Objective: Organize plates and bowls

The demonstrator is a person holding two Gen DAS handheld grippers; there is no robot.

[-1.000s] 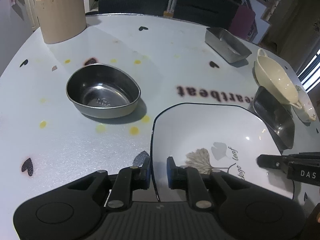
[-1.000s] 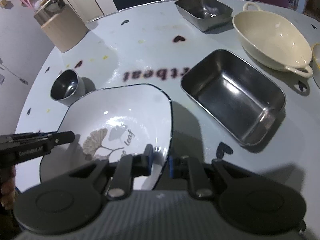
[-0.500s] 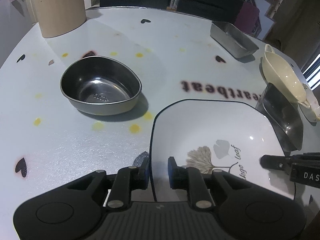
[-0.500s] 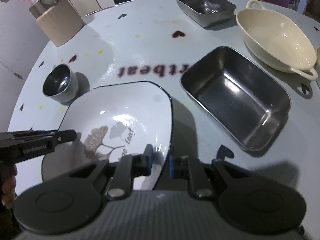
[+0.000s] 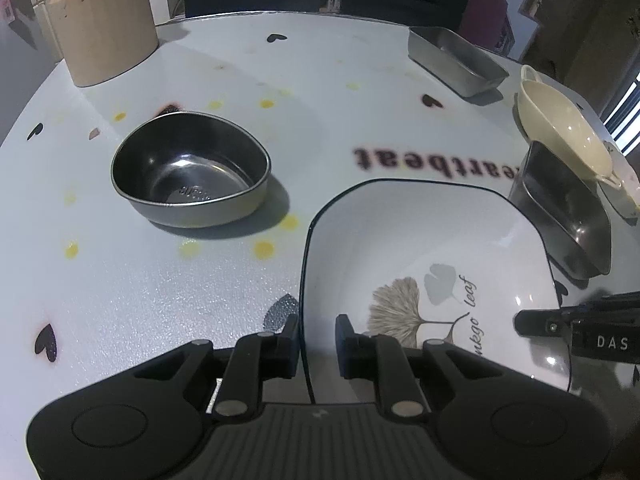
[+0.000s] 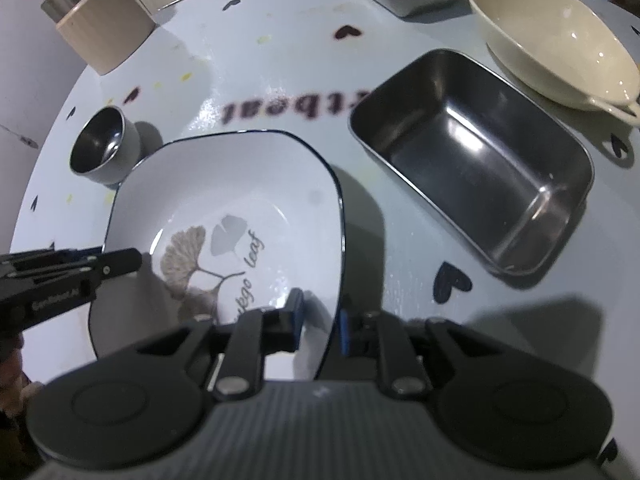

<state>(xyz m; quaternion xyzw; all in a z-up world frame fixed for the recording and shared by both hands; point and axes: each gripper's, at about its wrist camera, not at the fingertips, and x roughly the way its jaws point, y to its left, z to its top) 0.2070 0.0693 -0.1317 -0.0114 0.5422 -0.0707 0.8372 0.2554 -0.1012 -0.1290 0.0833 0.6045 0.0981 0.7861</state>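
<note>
A white square plate with a dark rim and a ginkgo leaf print hangs just above the table, casting a shadow. My left gripper is shut on its left rim, which runs up between the fingers. On the opposite rim my right gripper is shut as well. Each view shows the other gripper's fingers at the far rim: the right gripper and the left gripper. A steel heart-shaped bowl sits left of the plate.
A deep steel tray lies right of the plate, with a cream two-handled bowl behind it. A second steel tray stands at the back. A wooden block occupies the far left of the white table.
The plate and both grippers have sunk slightly toward the table, so the steel tray looks nearer in the right wrist view. Both grips are unchanged.
</note>
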